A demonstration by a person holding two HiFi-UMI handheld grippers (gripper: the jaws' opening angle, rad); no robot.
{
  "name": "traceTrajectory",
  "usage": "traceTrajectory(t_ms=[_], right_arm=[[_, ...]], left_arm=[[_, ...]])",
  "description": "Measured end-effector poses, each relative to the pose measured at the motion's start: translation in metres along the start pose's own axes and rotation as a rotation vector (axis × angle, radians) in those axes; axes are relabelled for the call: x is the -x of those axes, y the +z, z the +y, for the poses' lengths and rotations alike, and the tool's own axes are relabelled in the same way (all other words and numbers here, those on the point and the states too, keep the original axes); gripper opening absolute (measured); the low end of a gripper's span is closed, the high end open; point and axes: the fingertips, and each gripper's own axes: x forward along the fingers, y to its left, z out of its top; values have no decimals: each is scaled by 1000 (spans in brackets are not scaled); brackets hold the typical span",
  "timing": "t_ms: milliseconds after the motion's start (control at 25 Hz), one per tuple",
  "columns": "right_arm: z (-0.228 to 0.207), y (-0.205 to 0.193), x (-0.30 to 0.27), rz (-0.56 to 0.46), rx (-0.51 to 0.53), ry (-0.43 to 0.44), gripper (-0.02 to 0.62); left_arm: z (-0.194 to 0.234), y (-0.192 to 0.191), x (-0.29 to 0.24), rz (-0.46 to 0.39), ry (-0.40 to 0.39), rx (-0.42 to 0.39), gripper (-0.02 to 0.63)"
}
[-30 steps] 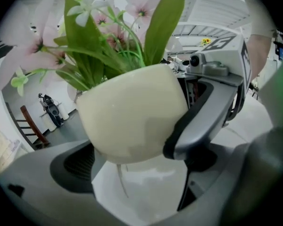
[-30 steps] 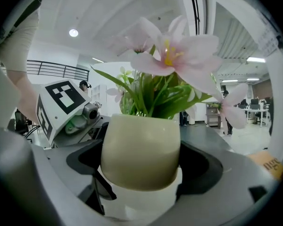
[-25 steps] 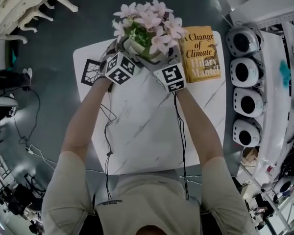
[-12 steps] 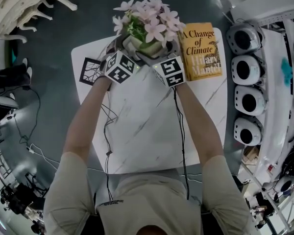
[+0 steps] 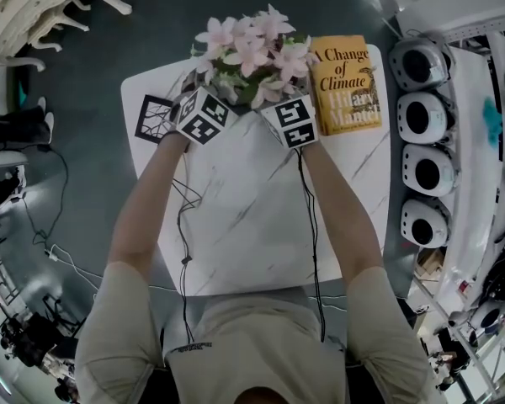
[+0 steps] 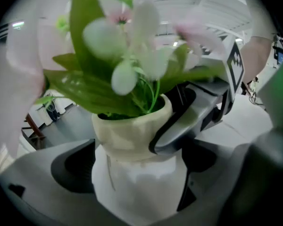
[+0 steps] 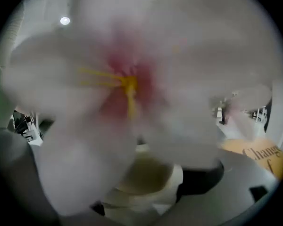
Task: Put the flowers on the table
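Note:
Pink flowers with green leaves (image 5: 252, 53) stand in a cream pot (image 6: 137, 168) over the far edge of the white marble table (image 5: 244, 225). In the head view the blossoms hide the pot. My left gripper (image 5: 209, 108) holds the pot from the left, with its jaws on either side of the pot's body (image 6: 137, 182). My right gripper (image 5: 284, 114) holds it from the right, and one of its fingers (image 6: 179, 121) presses on the pot's rim. In the right gripper view a blurred blossom (image 7: 132, 79) fills the picture, with the pot (image 7: 146, 182) below it. I cannot tell whether the pot touches the table.
A yellow book (image 5: 343, 82) lies at the table's far right corner, right beside the flowers. A black patterned square (image 5: 154, 119) lies at the far left. White round machines (image 5: 425, 124) line the right side, and white chairs (image 5: 42, 7) stand at the far left.
Both grippers have moved the pot a little farther away. The blossoms now lean toward me and cover the pot, which showed before.

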Motion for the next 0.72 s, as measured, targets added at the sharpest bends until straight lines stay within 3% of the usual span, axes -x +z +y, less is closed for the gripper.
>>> traceTrajectory(t_ms=[360, 720], right_arm=[[2, -11, 15, 12, -11, -42, 494], [9, 2, 35, -27, -36, -85, 494]], left_arm=[[-11, -4, 5, -23, 11, 32, 571], [-16, 5, 24, -62, 33, 46, 571]])
